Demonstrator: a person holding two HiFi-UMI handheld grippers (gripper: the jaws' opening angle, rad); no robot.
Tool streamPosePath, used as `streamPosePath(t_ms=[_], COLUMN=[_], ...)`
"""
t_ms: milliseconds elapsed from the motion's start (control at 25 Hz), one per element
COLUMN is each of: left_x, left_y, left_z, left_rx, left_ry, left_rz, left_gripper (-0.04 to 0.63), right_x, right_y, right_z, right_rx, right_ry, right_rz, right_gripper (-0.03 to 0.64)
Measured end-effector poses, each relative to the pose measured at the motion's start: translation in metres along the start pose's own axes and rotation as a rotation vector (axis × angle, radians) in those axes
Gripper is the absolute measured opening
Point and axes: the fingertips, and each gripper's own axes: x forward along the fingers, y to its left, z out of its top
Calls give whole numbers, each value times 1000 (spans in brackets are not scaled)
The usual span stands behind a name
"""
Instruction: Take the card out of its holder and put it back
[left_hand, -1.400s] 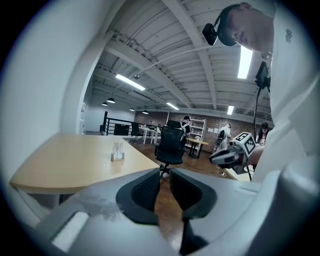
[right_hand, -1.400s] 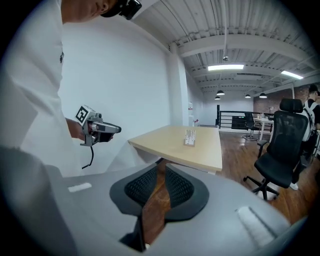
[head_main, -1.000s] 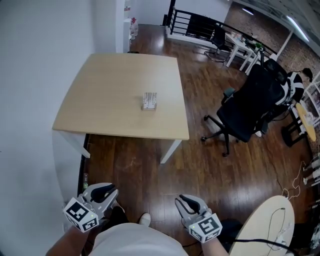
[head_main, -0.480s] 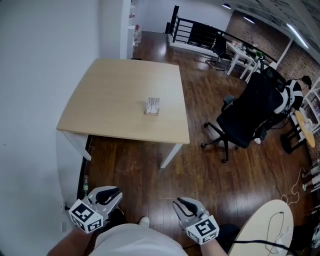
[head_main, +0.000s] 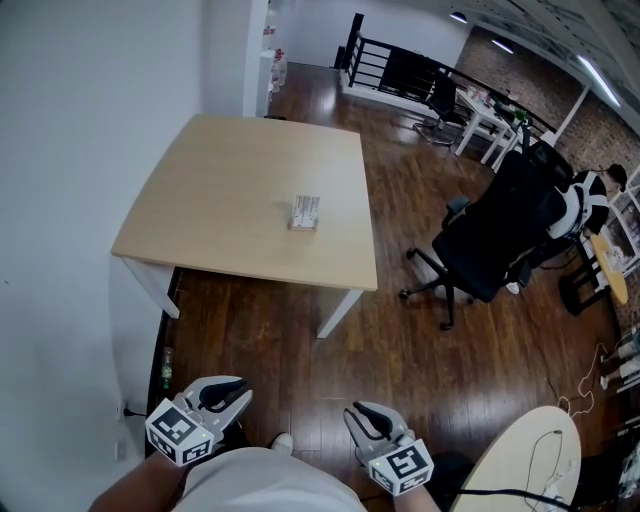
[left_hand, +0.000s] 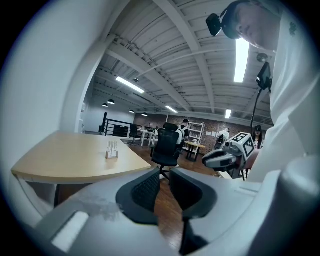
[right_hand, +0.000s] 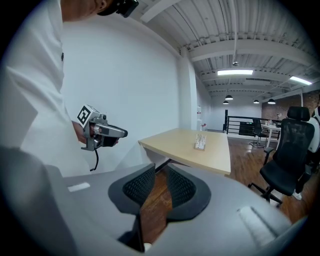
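Left gripper (head_main: 238, 393): held low, well short of the table's (head_main: 225, 185) near edge, off its near-left corner, pointing toward it. Jaws a narrow slit apart, nothing gripped, only dark wood floor (head_main: 300, 335) showing through the gap. Marker cube turned upward, beside a white sleeve (head_main: 265, 480).

On the table, right of its middle and closer to its right edge: card holder (head_main: 304, 212), small and pale, standing alone, well apart from both grippers. From the gripper views, thin upright pieces rising from a low base; whether the card sits inside, too small to tell.

Right gripper (head_main: 354, 417): low as well, short of the table's near edge, off its near-right corner. Jaws slightly parted, empty, floor visible between the ribbed pads.

Right of the table: black office chair (head_main: 495, 225) on the floor, near the table's right edge but not touching it. Further right and nearer than the table: curved rim of a pale round tabletop (head_main: 530, 440), a dark cable (head_main: 500, 492) lying across it.
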Motion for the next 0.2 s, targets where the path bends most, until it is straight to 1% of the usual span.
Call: streamPosePath(t_ms=[200], left_x=[7], left_y=[-4], left_z=[-2], left_rx=[-3], left_ry=[4], left_rz=[-6], left_gripper=[68], right_x=[-1], right_y=[-3], right_z=[-3], right_rx=[-3], right_ry=[7], right_rz=[3], right_gripper=[77])
